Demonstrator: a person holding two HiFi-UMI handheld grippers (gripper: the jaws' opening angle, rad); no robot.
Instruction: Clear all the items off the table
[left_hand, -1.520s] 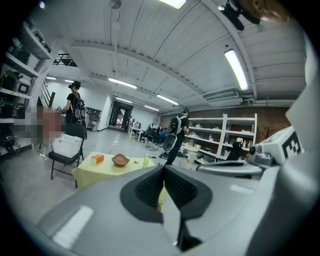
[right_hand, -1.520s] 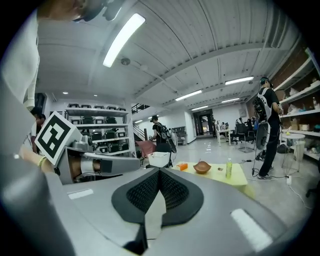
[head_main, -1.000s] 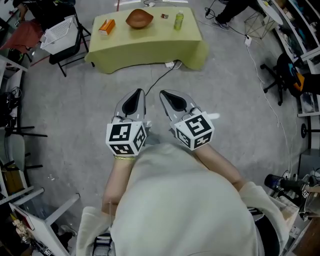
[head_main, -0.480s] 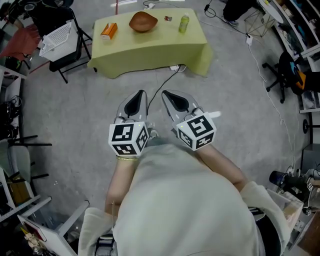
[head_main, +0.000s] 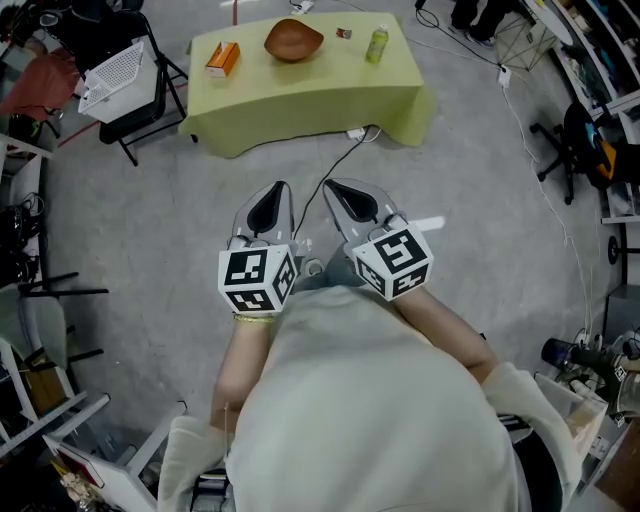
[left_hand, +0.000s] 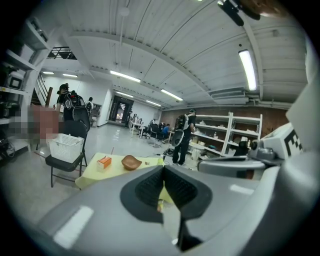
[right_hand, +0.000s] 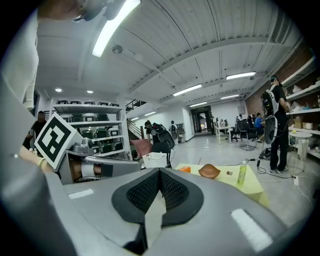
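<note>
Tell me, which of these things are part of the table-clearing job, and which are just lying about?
Part of the job: orange box, wooden bowl, small dark item, green bottle, all on the yellow-green table.

Just lying about: white basket, the black chair under it, office chair at right.

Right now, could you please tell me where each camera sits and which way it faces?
Head view: on the person's head, looking steeply down at the floor and table; shows torso, forearms, left gripper and right gripper.
Left gripper view: on the left gripper, looking along its shut fingers to the table; right gripper at right.
Right gripper view: likewise toward the table; left gripper at left.
Shared: all show the bowl.
</note>
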